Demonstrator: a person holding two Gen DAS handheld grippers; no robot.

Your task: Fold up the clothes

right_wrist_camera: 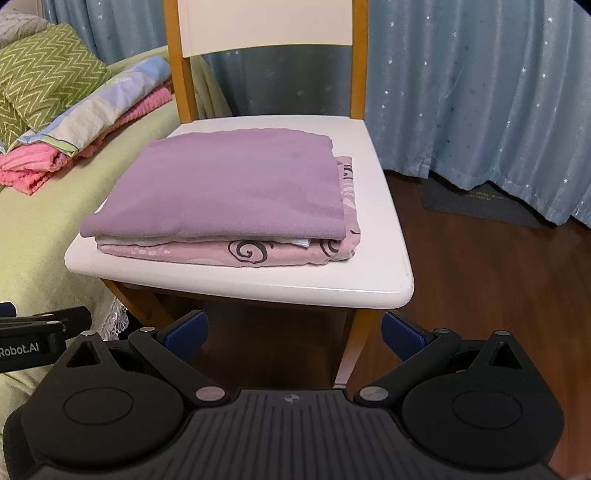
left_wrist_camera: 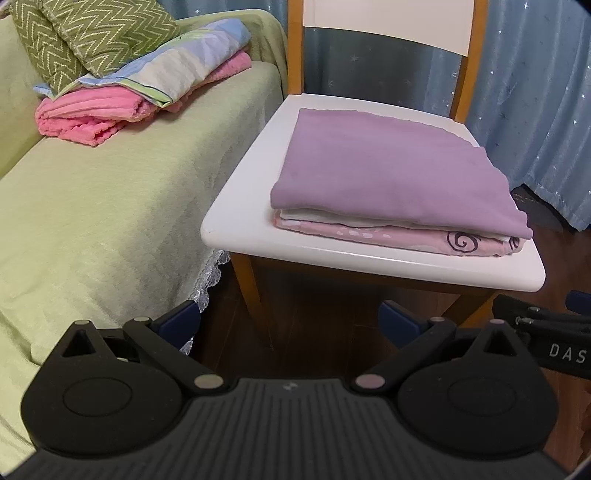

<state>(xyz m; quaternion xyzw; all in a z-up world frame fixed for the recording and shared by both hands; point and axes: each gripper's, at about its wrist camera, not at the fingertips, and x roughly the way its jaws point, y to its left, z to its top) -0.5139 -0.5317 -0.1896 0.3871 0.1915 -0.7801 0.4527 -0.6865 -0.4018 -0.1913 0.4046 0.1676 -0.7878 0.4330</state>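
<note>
Here, beside the green-covered bed (left_wrist_camera: 96, 206), a white-seated chair (right_wrist_camera: 258, 288) carries a folded purple garment (right_wrist_camera: 229, 188) stacked on a folded pink patterned one (right_wrist_camera: 258, 253), while the left hand-held gripper (left_wrist_camera: 291, 321) and right hand-held gripper (right_wrist_camera: 293, 330) hover before it, spread apart and empty.

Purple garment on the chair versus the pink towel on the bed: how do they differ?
The purple garment is smooth, thin fabric; the pink towel is thick and ribbed. The purple garment tops its stack on the white chair, over a pink patterned piece; the pink towel lies at the bottom of its pile, under a pastel cloth and green pillows. Both are folded.
</note>
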